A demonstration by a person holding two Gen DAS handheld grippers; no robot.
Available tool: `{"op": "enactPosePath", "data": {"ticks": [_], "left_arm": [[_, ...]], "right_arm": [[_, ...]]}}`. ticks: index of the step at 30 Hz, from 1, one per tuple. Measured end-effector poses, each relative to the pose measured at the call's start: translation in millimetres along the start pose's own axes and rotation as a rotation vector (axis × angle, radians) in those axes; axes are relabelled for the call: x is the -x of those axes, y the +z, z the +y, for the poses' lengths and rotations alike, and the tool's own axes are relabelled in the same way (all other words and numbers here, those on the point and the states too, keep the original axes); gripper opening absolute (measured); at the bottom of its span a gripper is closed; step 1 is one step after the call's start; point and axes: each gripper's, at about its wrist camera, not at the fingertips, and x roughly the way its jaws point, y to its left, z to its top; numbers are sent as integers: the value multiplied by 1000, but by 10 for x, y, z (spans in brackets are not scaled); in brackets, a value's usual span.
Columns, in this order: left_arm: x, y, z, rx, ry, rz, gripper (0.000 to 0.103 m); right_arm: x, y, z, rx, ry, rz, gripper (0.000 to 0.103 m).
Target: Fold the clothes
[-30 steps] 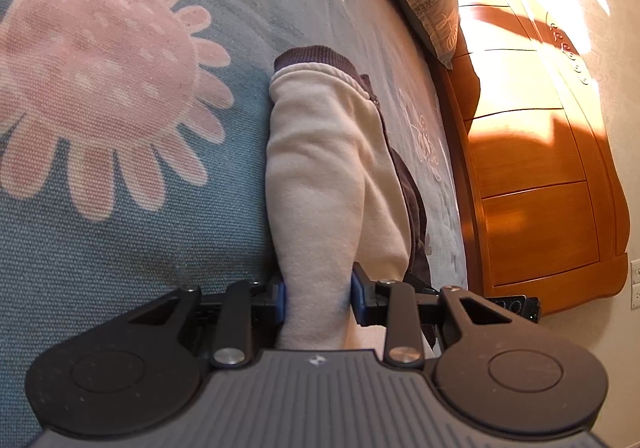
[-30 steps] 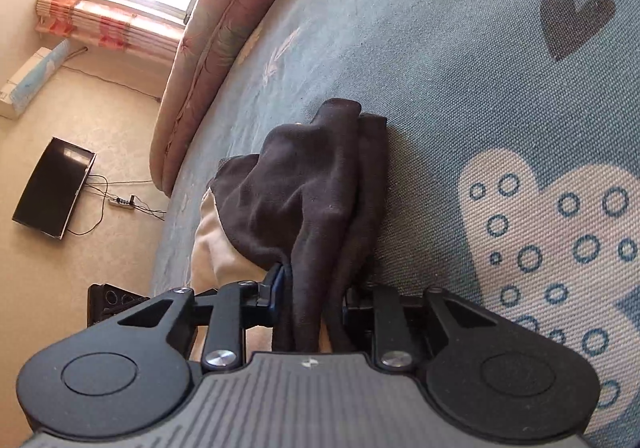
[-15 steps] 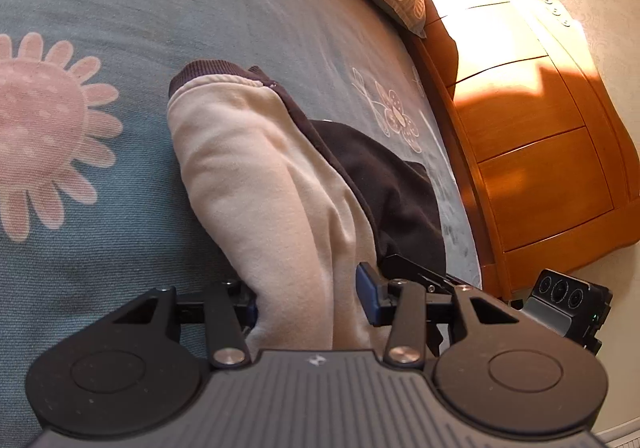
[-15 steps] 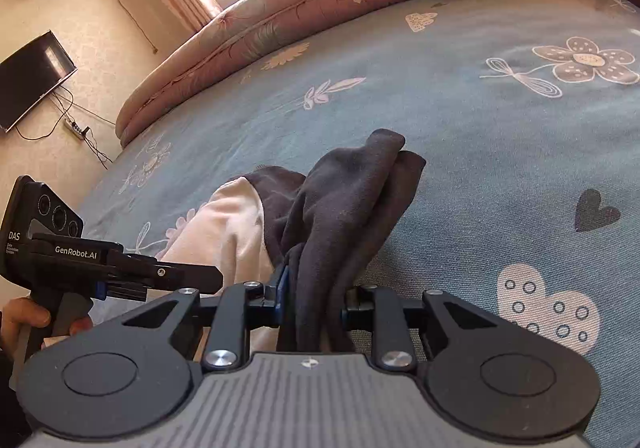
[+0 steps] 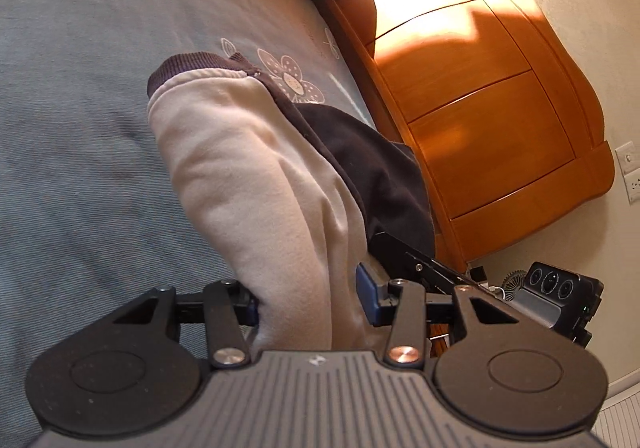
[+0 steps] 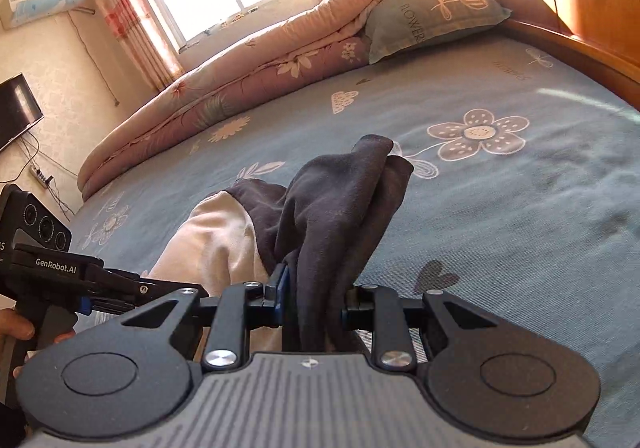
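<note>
Item, far left of my right-wrist view: a hand (image 6: 16,332) on the grip of my left gripper (image 6: 86,304), its fingers reaching toward the cream cloth.

Item: garment (image 5: 256,184) — cream fleece side up, dark ribbed hem at the far end, dark outer cloth folded beside it — draped from both grippers down onto the blue flower-print bedsheet (image 5: 80,136).

Item: left gripper (image 5: 308,298), cream fleece bunched between its jaws. The left pad presses the cloth; the right blue pad (image 5: 366,294) seems to stand just clear, so I cannot tell whether it grips.

Item: right gripper (image 6: 314,302), jaws closed on a gathered dark fold of the garment (image 6: 340,208).

Item: rolled quilt (image 6: 240,88) and pillow (image 6: 432,16) at the head of the bed.

Item, right: wooden headboard (image 5: 480,96).
</note>
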Motion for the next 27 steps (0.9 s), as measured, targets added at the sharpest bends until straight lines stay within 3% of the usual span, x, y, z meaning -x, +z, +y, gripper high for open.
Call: {"op": "enactPosePath", "data": {"ticks": [9,14,21,27], "left_arm": [[-1065,326,-569,-52,-77,71,43],[-1579,420,-796,-84,-95,81,43],[-2100,362,-760,-45,-87,90,43],[-2349,257,-567,-11,-87,120,44]], "right_arm": [[326,338,-783,13,-186,-74,28],[383,522,-1261,-16,-245,-104,28],[195,641,-1699,-11,-311,-92,28],[-75,515,-1930,-12,-368,-41,31]]}}
